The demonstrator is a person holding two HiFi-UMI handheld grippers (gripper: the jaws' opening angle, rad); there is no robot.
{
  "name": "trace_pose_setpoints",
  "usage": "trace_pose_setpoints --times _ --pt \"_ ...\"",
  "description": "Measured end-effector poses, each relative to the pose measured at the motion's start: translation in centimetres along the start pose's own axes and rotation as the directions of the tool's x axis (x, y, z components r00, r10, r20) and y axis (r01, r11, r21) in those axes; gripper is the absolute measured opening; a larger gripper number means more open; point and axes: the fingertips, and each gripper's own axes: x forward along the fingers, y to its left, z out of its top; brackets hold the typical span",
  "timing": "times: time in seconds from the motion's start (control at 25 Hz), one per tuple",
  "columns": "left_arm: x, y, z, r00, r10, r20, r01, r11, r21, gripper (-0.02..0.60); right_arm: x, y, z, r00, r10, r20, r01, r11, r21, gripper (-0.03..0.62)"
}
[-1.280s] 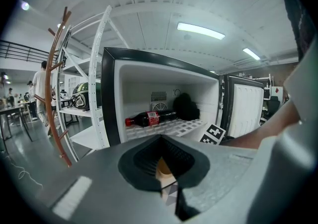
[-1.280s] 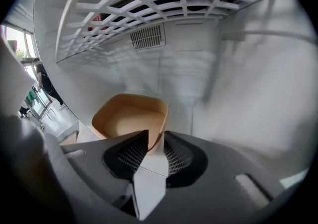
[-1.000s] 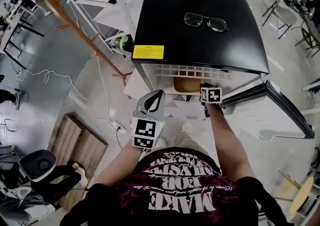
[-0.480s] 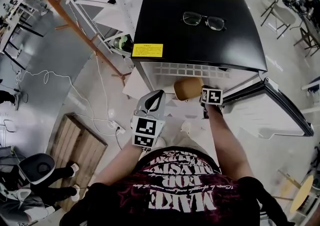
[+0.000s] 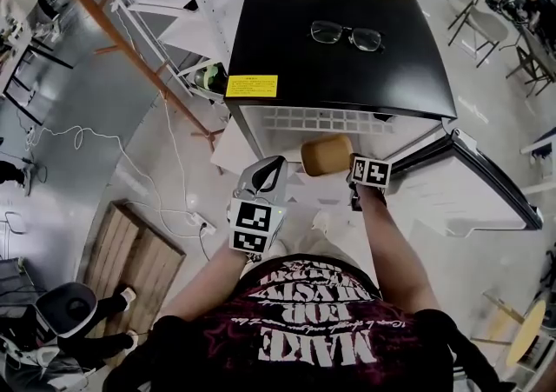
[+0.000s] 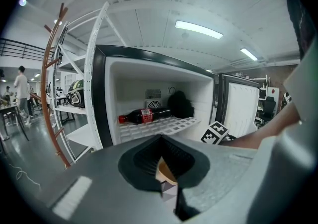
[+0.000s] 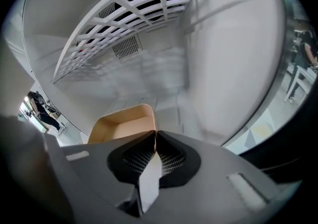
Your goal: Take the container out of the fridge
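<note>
Reaching from in front of a black-topped mini fridge (image 5: 339, 60), a person in a dark printed shirt (image 5: 313, 338) holds a gripper in each hand, seen from the head view; eyeglasses (image 5: 346, 35) lie on the fridge's top, a yellow label (image 5: 252, 86) sits at its front left corner, and the door (image 5: 469, 195) stands swung wide to the right. A tan container (image 5: 327, 156) hangs just outside the fridge's open front, off the shelf, gripped by the right gripper (image 5: 352, 175), while the left gripper (image 5: 268, 171) hovers beside it to the left, apart from it. From the left gripper view, that gripper's jaws are drawn close with only a narrow slit between them; a tan sliver shows in the slit, though what it is cannot be told. Beyond them a cola bottle (image 6: 144, 115) with a red label lies on its side on the white grid shelf (image 6: 159, 126), a dark object (image 6: 180, 105) sits at the back, and a white shelving rack (image 6: 79, 94) stands left of the fridge. From the right gripper view, the jaws are clamped tight on the container's near wall, its open top facing up, with the grid shelf overhead and the fridge's white interior beyond it.
</note>
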Motion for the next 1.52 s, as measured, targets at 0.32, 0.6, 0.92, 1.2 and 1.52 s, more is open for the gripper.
trace_pose_setpoints --times 0.32,0.6,0.92,1.2,1.52 --pt "-0.2 -0.5 0.0 1.0 -0.005 0.003 0.005 1.0 0.009 0.0 -0.8 0.4 0.3 0.999 0.038 0.035 -0.04 0.997 0.06 0.044" --pt "-0.3 -0.7 0.4 1.0 -0.011 0.009 0.011 1.0 0.013 0.0 -1.3 0.4 0.5 0.998 0.041 0.047 -0.044 0.996 0.078 0.045" --pt "-0.4 -0.8 0.4 1.0 -0.013 0.013 0.013 1.0 0.013 0.001 -1.5 0.3 0.7 0.997 0.044 0.063 -0.049 0.995 0.087 0.045" --pt "-0.4 -0.5 0.5 1.0 -0.013 0.014 0.013 1.0 0.01 0.001 -1.6 0.5 0.8 0.998 0.035 0.06 -0.039 0.997 0.066 0.046" --pt "-0.3 -0.4 0.6 1.0 -0.018 0.015 0.018 1.0 0.007 0.001 -1.6 0.5 1.1 0.997 0.032 0.066 -0.036 0.997 0.065 0.044"
